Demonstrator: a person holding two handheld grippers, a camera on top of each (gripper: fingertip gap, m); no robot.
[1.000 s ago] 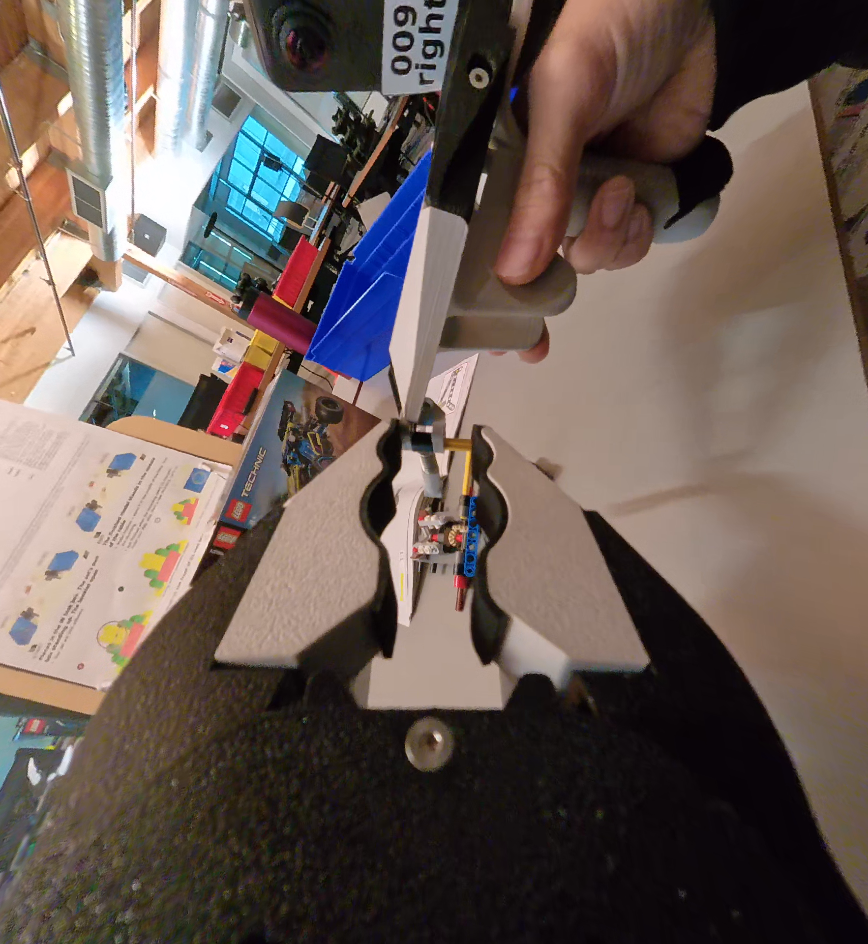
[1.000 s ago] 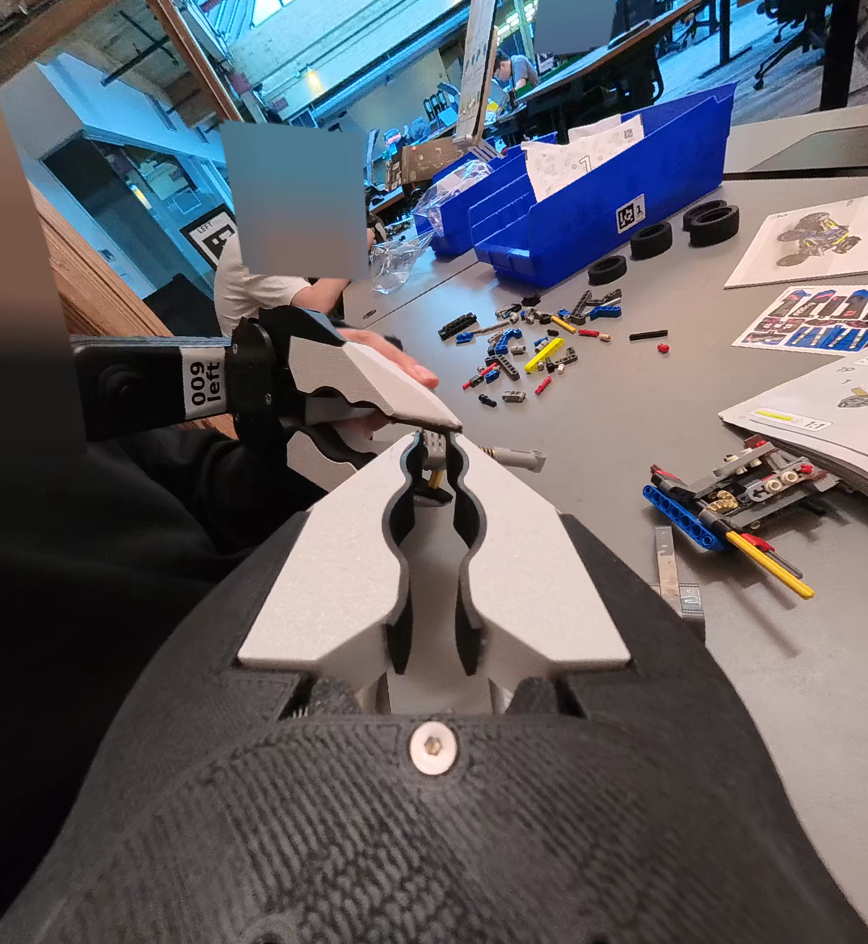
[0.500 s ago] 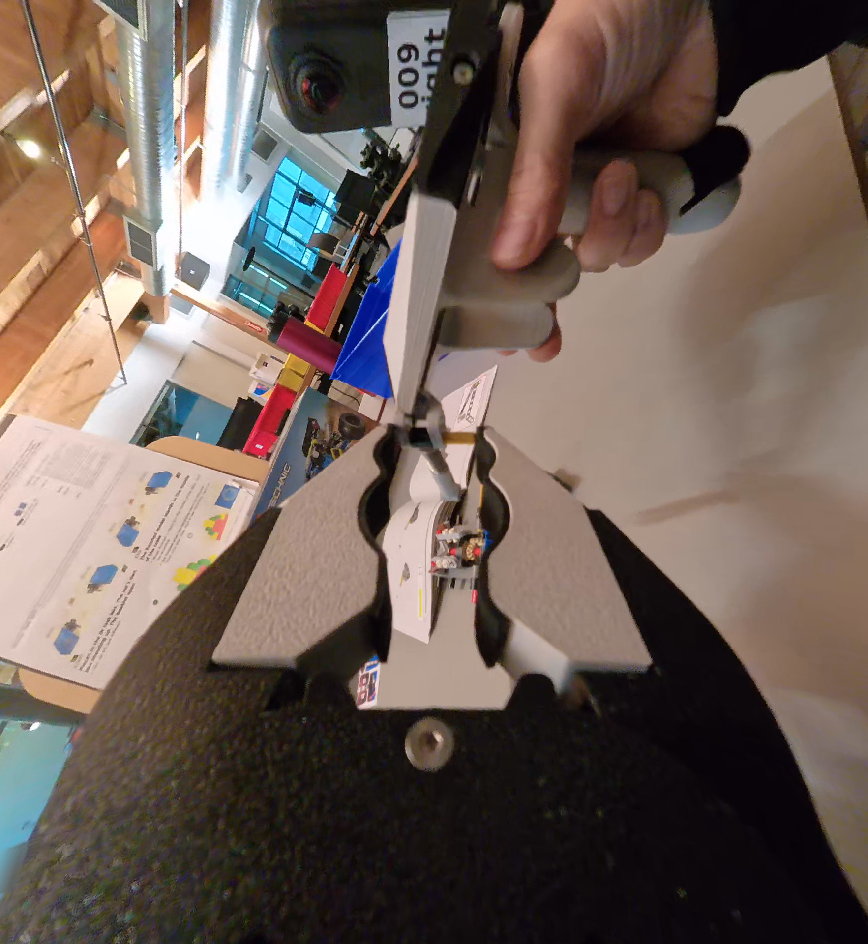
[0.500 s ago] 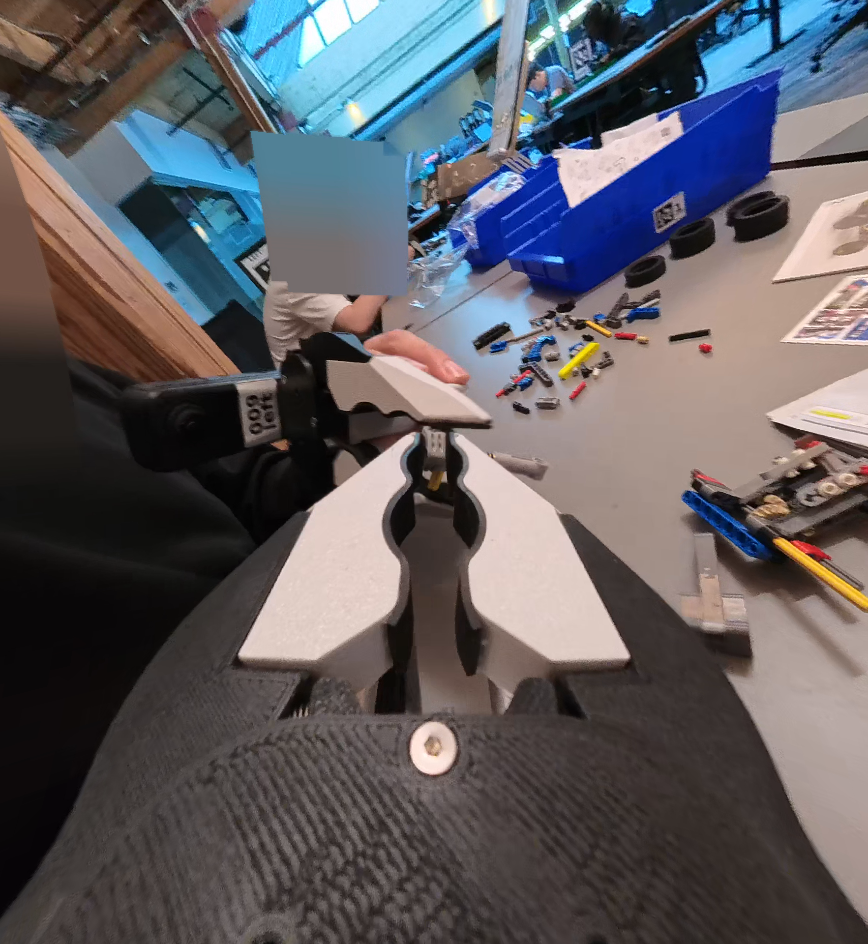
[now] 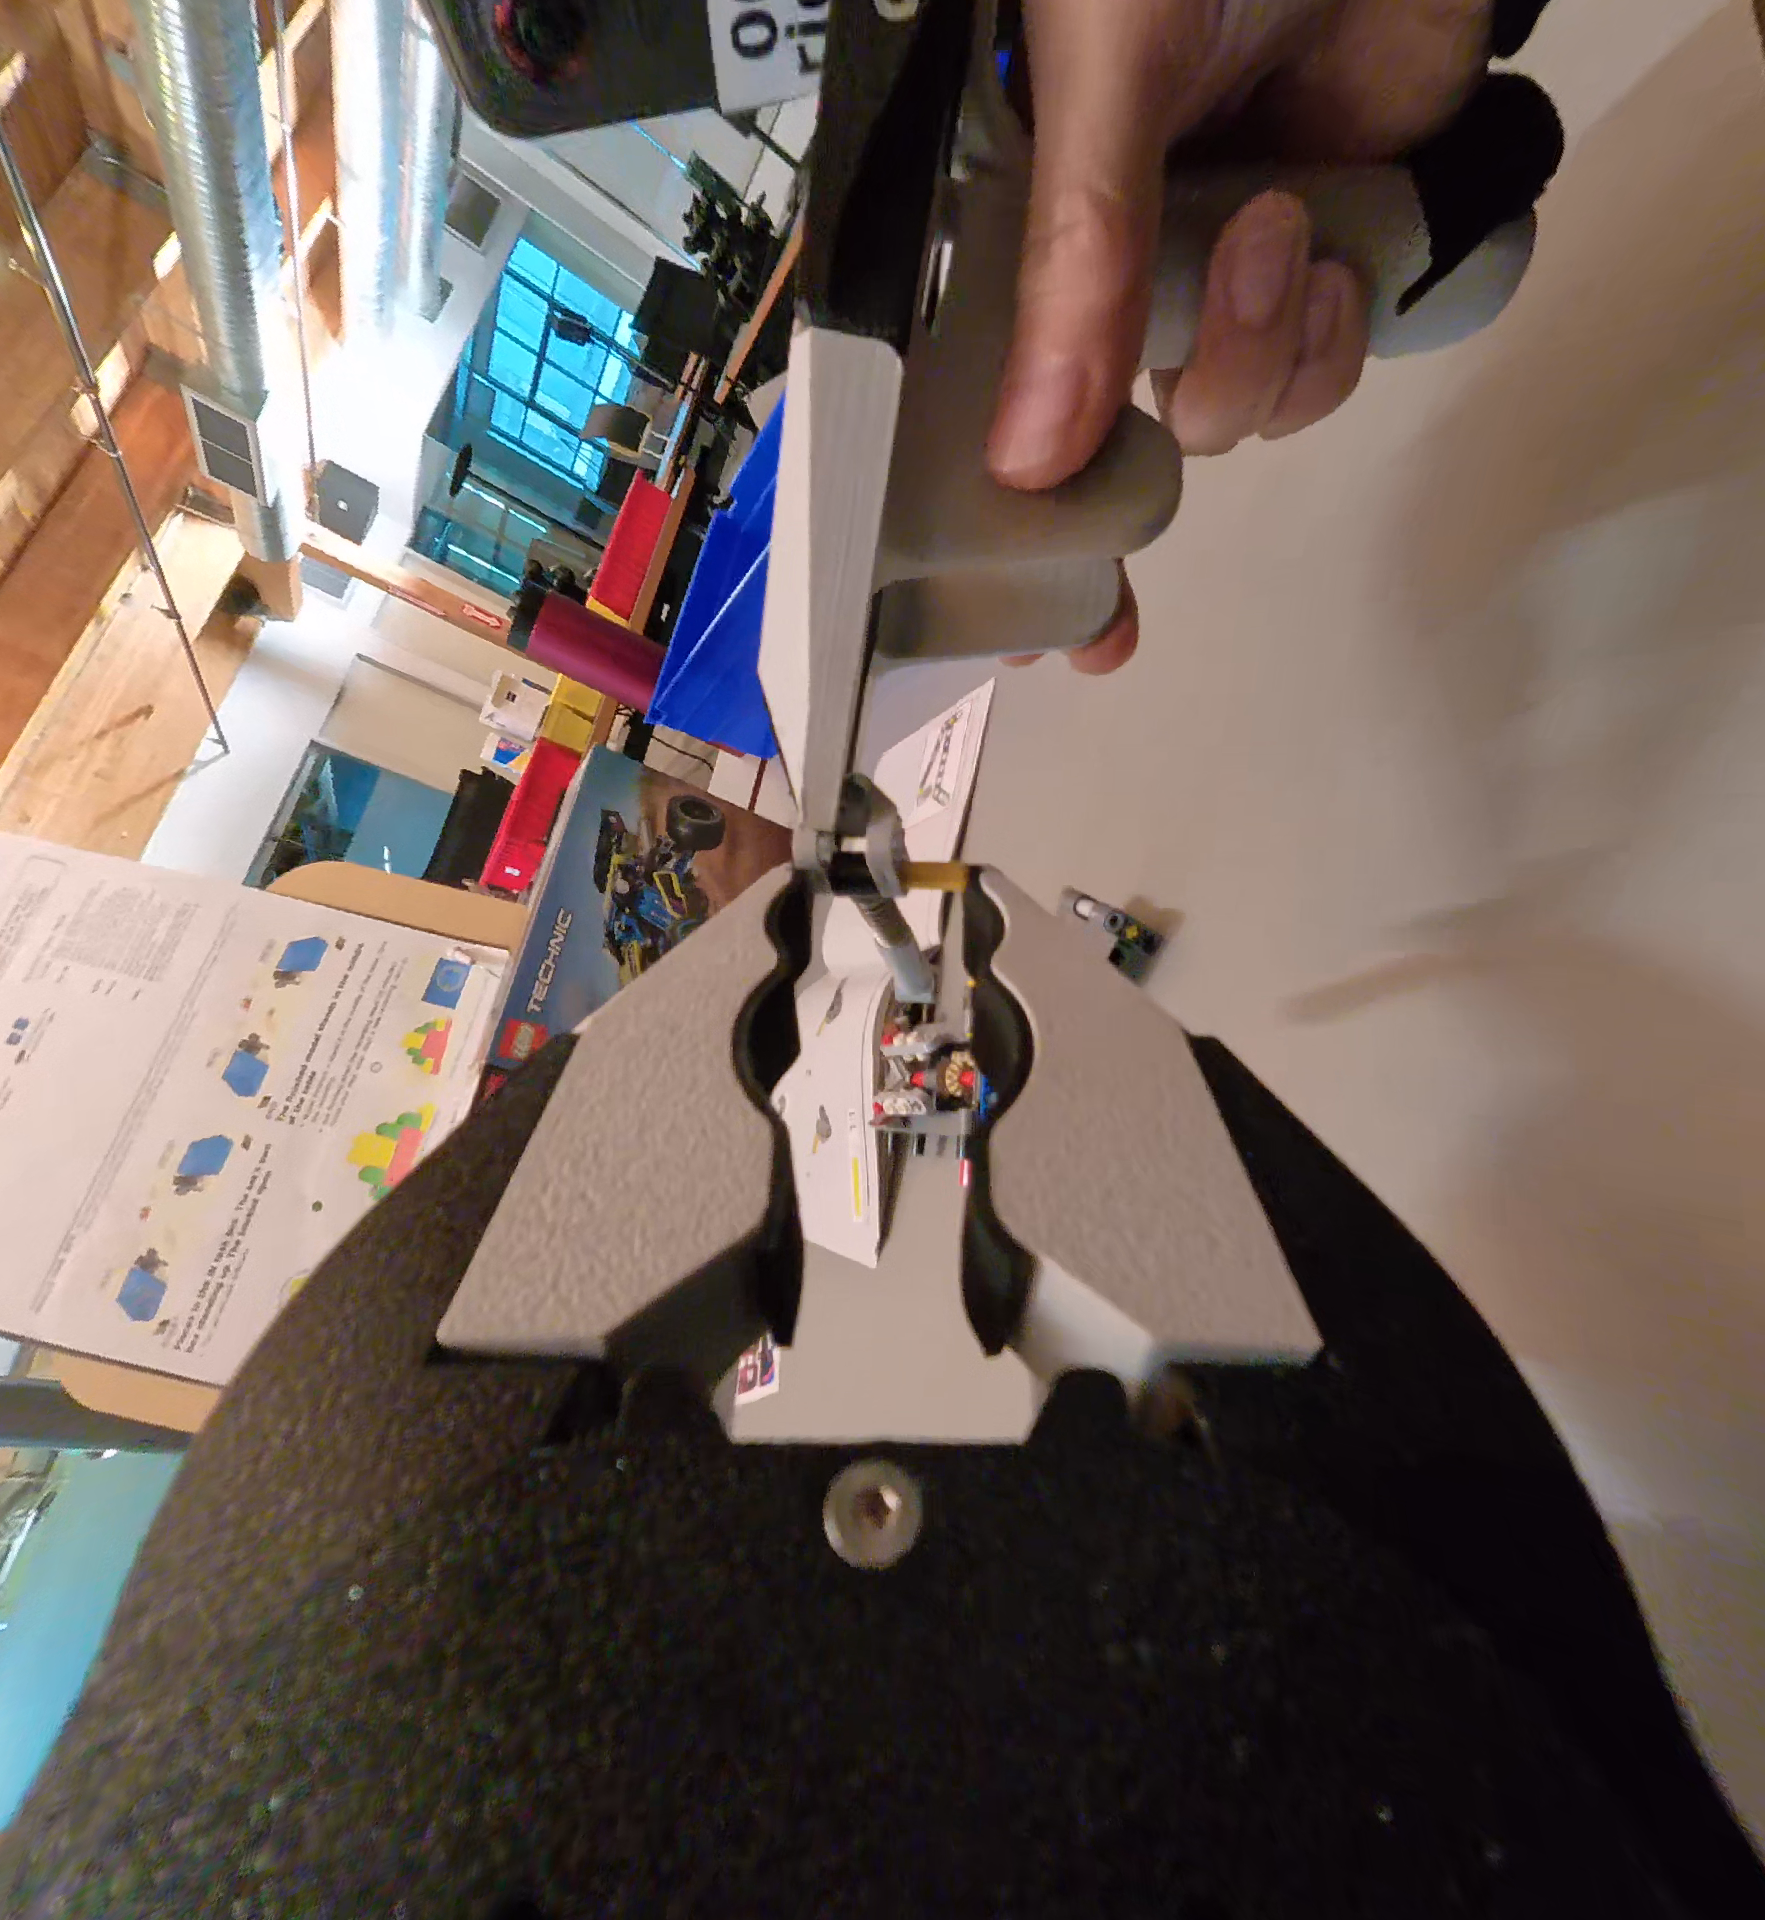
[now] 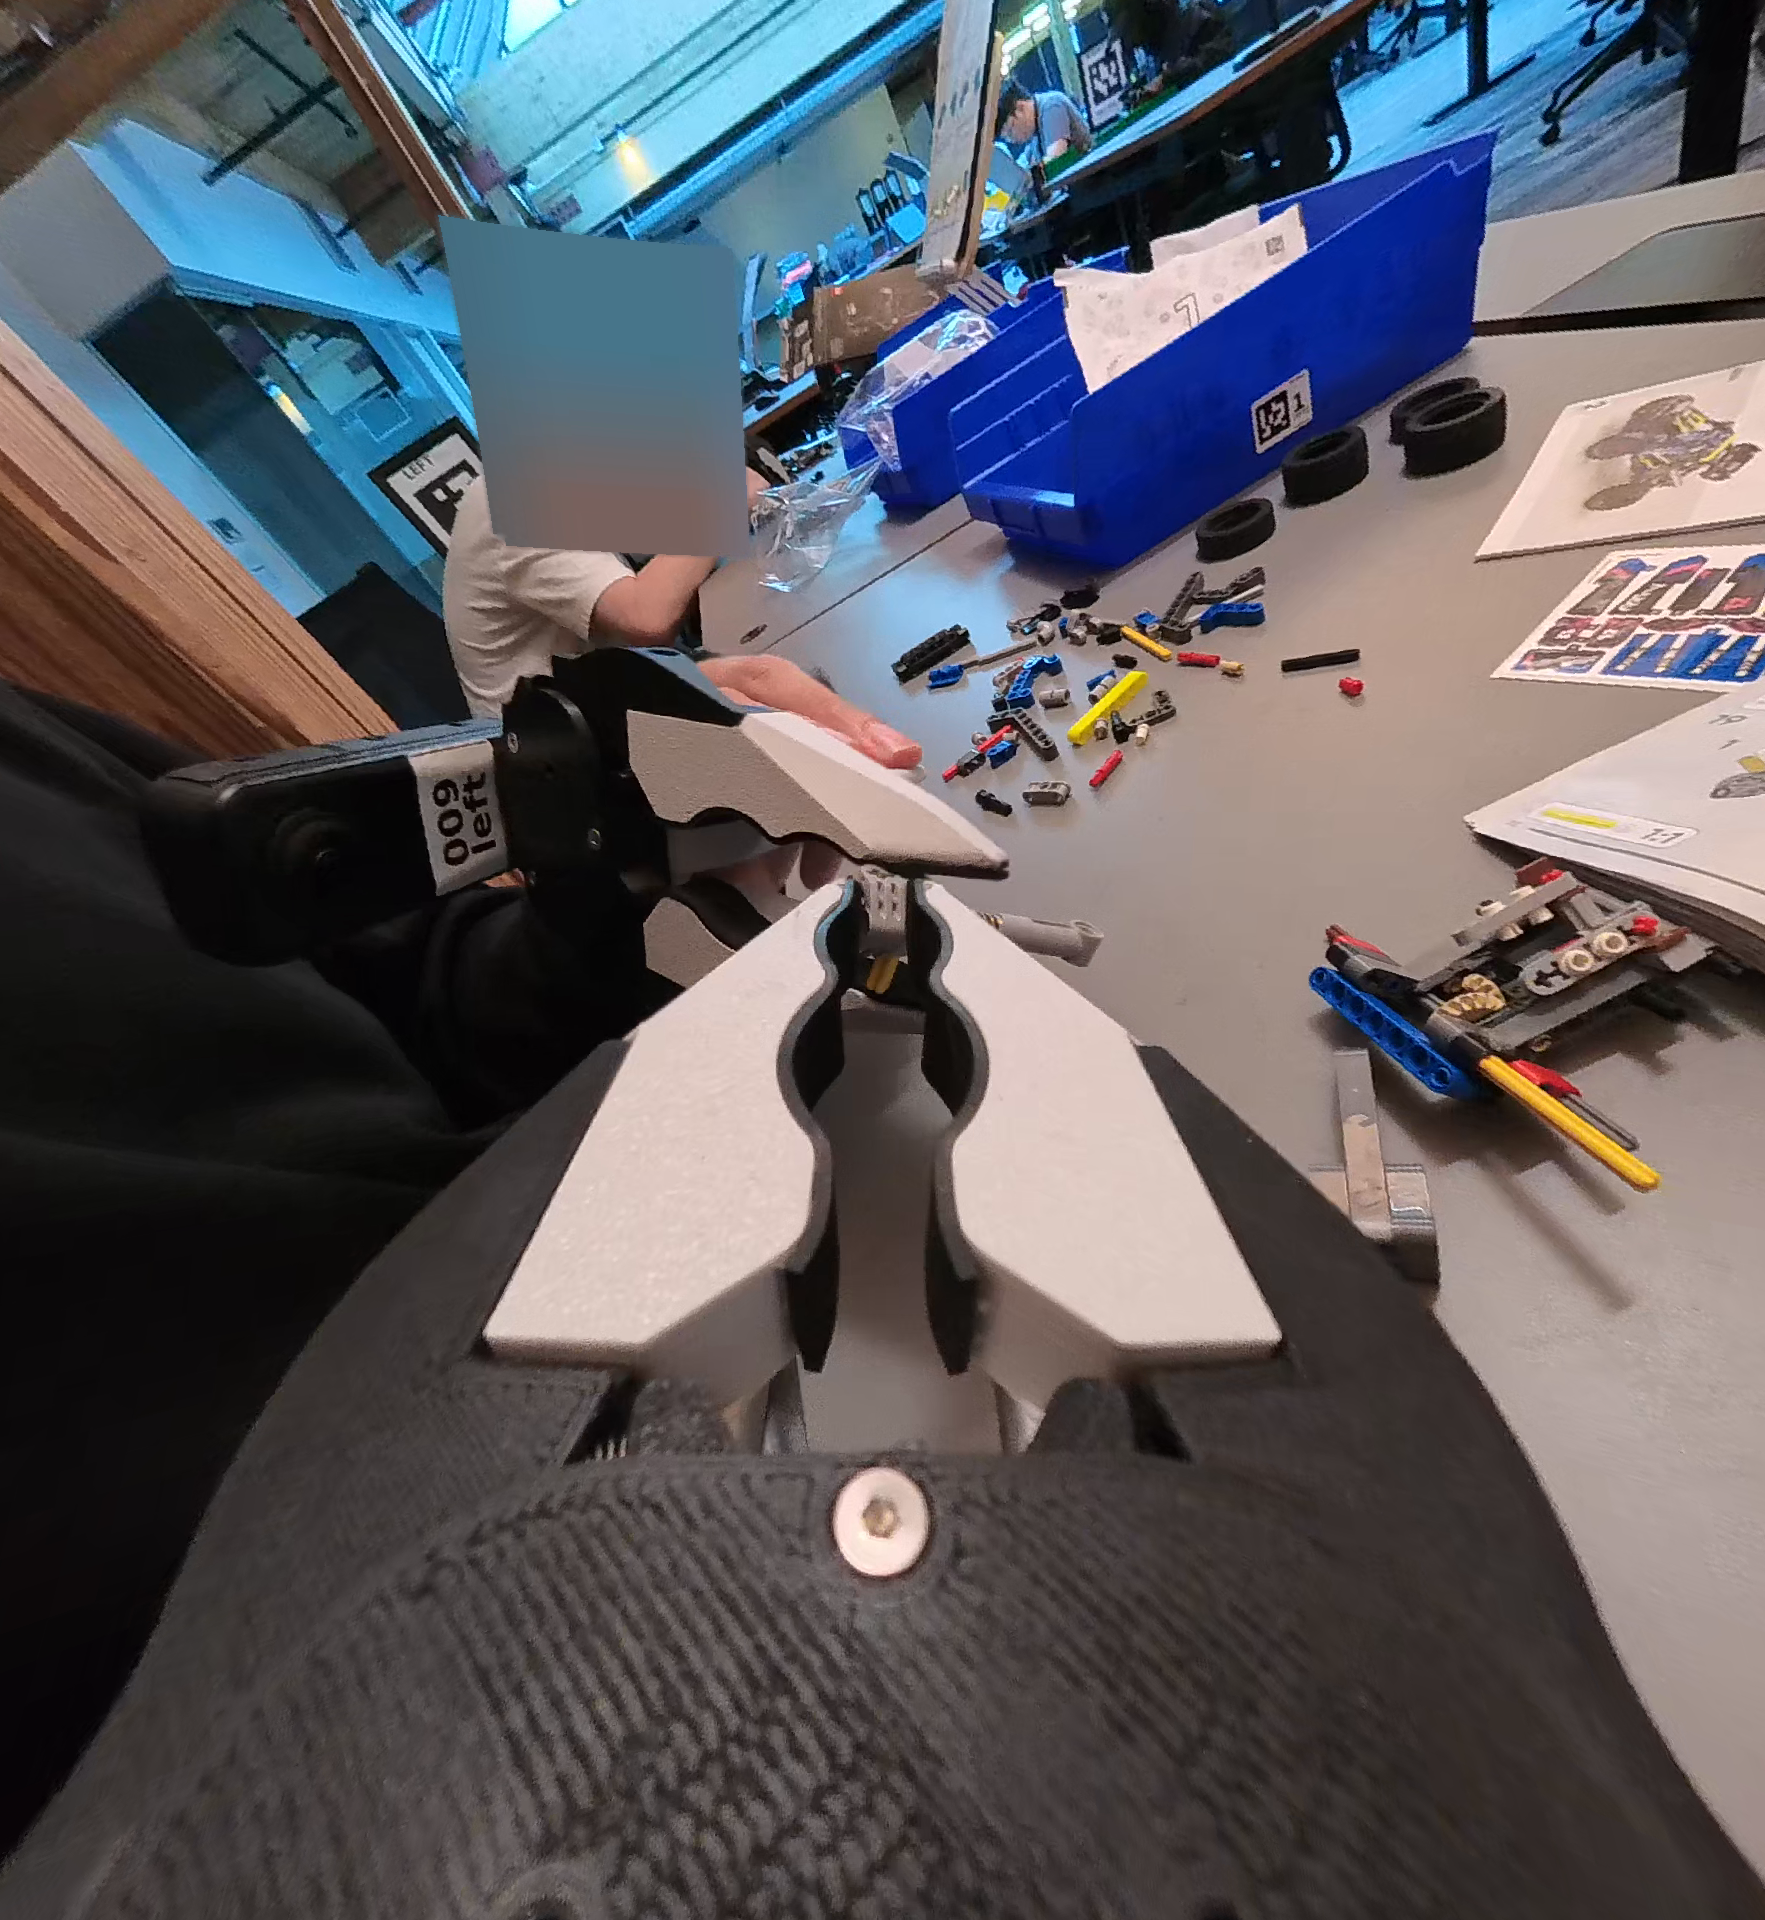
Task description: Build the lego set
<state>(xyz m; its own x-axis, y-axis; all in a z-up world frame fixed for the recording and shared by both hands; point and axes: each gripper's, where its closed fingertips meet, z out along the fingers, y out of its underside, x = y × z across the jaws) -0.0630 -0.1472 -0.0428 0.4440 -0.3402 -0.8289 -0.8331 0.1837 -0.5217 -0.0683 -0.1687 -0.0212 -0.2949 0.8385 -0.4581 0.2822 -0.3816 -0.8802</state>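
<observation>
My left gripper is shut on a short tan axle, held across its tips. A black bush and a grey connector sit on that axle, and a grey rod hangs from the connector. My right gripper is shut on the grey connector, with the axle just below. In the left wrist view the right gripper comes down from above. In the right wrist view the left gripper comes in from the left. Both are held above the table. A partly built chassis lies on the grey table.
Loose parts lie mid-table, with blue bins and black tyres behind. An instruction booklet, a sticker sheet and a grey tool lie at the right. A person sits at the far left. The set's box stands by a printed sheet. The grippers are tip to tip, or close to it.
Both grippers stay shut on the same small assembly. The pair has shifted and tilted slightly, and the hanging grey rod has swung a little.
</observation>
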